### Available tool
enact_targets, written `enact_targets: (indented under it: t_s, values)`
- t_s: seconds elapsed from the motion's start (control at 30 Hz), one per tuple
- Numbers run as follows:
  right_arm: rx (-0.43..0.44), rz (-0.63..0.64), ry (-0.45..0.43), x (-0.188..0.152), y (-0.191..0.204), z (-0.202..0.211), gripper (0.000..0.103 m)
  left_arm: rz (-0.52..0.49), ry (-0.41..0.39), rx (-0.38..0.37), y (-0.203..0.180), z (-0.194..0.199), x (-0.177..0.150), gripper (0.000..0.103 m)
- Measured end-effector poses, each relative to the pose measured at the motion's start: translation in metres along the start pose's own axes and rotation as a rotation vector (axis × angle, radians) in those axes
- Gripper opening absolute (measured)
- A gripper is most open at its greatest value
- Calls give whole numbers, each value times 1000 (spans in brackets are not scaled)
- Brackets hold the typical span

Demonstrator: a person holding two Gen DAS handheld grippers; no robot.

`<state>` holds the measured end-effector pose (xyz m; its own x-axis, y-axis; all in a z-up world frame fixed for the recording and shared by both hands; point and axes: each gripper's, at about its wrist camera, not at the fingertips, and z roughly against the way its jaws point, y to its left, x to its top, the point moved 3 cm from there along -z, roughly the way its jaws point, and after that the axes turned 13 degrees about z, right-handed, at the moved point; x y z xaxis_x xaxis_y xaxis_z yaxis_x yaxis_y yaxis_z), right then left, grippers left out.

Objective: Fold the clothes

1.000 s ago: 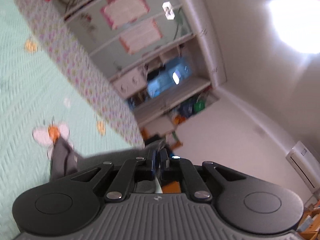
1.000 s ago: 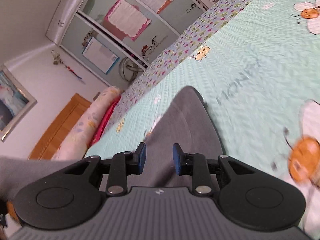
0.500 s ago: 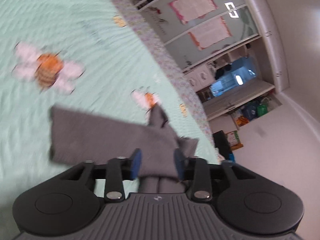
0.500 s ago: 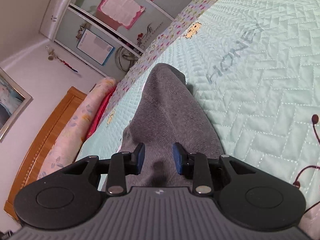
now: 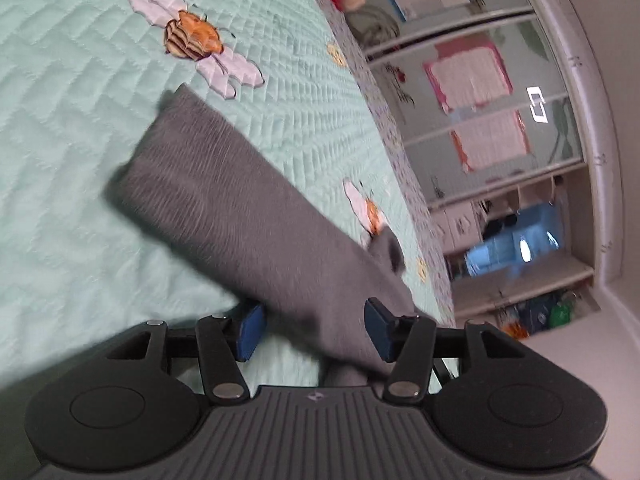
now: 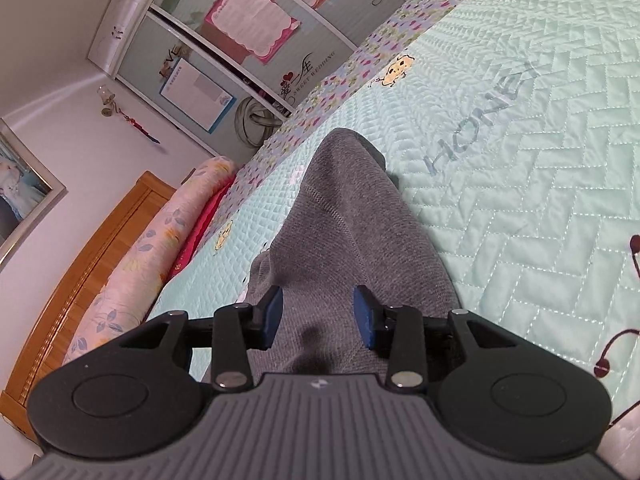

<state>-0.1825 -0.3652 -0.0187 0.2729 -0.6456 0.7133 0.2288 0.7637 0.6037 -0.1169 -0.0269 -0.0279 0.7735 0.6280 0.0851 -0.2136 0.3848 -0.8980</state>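
**Grey garment on the bed, both tools letting go**

Between the blue pads of the left tool (image 5: 311, 328), whose jaws are opening, a strip of the grey garment (image 5: 224, 208) runs, though blur hides any contact. The right tool (image 6: 317, 318) is opening too, its pads apart over the cloth. Beyond them the garment lies stretched across the mint quilted bed (image 6: 540, 184), near a bee print (image 5: 194, 36).

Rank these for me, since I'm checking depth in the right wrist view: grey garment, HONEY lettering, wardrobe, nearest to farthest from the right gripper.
1. Grey garment: lies on the quilt between the opening jaws of the right gripper, running away from it.
2. HONEY lettering: on the quilt, ahead and to the right.
3. Wardrobe: beyond the bed's far edge, upper left.
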Motion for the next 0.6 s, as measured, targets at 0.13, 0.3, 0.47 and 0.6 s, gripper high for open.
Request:
enact_targets:
  t_s: [0.13, 0.3, 0.47, 0.6]
  values:
    - [13, 4, 7, 5, 4, 2, 41, -22, 99, -59, -11, -15, 11, 3]
    - [76, -31, -58, 29, 9, 12, 41, -158, 27, -186, -37, 12, 19, 3]
    - [45, -34, -79, 53, 6, 6, 41, -270, 0, -239, -56, 29, 9, 3]
    - [41, 20, -66, 61, 10, -12, 41, -333, -63, -197, -50, 33, -2, 3]
